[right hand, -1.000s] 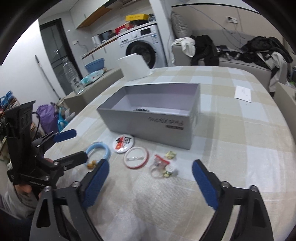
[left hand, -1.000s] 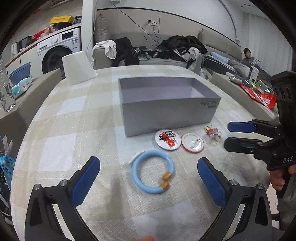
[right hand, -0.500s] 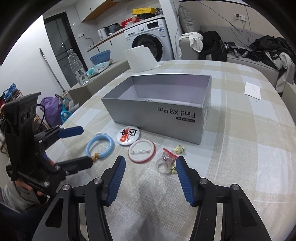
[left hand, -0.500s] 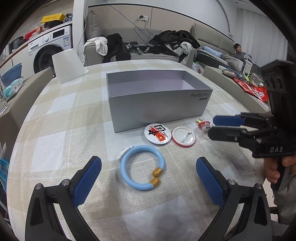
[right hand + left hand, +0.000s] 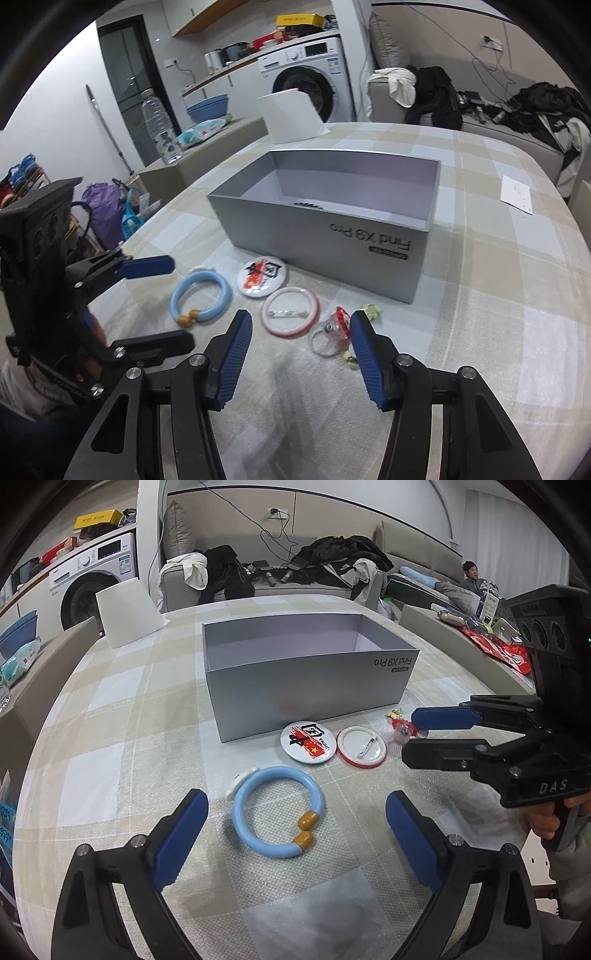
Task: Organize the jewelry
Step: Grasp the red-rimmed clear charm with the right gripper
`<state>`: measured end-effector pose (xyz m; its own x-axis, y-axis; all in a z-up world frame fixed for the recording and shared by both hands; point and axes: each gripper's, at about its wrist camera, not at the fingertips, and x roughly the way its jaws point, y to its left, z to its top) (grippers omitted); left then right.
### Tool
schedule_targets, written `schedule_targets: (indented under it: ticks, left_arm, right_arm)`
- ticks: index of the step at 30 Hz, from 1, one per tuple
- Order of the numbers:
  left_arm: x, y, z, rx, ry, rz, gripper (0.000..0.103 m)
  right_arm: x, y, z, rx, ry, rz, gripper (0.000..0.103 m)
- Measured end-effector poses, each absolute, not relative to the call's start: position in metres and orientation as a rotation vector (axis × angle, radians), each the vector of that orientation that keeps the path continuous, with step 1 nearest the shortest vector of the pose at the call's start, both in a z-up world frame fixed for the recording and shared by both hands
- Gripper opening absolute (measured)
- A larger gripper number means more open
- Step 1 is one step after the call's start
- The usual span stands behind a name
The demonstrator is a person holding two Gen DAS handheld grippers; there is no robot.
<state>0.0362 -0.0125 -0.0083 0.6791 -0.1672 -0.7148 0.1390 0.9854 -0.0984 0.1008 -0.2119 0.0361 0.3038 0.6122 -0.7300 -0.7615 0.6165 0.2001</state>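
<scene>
Both claws are held empty, the left gripper [image 5: 295, 823] spread wide around the blue bracelet [image 5: 277, 811] at lower centre, the right gripper [image 5: 300, 341] half-spread toward the clear ring [image 5: 330, 336], likely for pickup into the grey box [image 5: 314, 698] at frame centre.

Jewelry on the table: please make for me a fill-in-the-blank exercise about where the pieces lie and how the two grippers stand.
1. The light blue bracelet has two beads of ____ colour.
2. The two round badges, the printed badge and the red-rimmed badge, lie ____ the grey box, not in it.
3. The left gripper is ____, with the bracelet lying ahead between its fingers.
4. The right gripper points at the clear ____ with a red ornament.

Missing words: orange; outside; open; ring
</scene>
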Motion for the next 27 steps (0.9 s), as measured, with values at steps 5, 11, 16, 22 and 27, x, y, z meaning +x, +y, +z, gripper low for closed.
schedule_targets:
  ticks: [5,11,16,22,27]
  left_arm:
    - [0.036,-0.013,-0.008,-0.032,0.806,-0.175,0.094]
    - [0.036,-0.013,-0.008,-0.033,0.806,-0.176,0.094]
    - [0.036,-0.013,-0.007,-0.029,0.806,-0.178,0.094]
    - [0.037,-0.014,-0.007,-0.027,0.806,-0.179,0.094]
    - [0.037,-0.014,-0.007,-0.026,0.807,-0.181,0.094]
  right_arm:
    - [0.102,-0.209,0.035,-0.213,0.861,0.896,0.054]
    - [0.103,-0.209,0.036,-0.219,0.847,0.884,0.053]
    - [0.098,-0.207,0.04,-0.221,0.838,0.908,0.053]
    - [0.101,-0.204,0.029,-0.263,0.879,0.867,0.053]
    - [0.105,-0.208,0.028,-0.253,0.883,0.85,0.052]
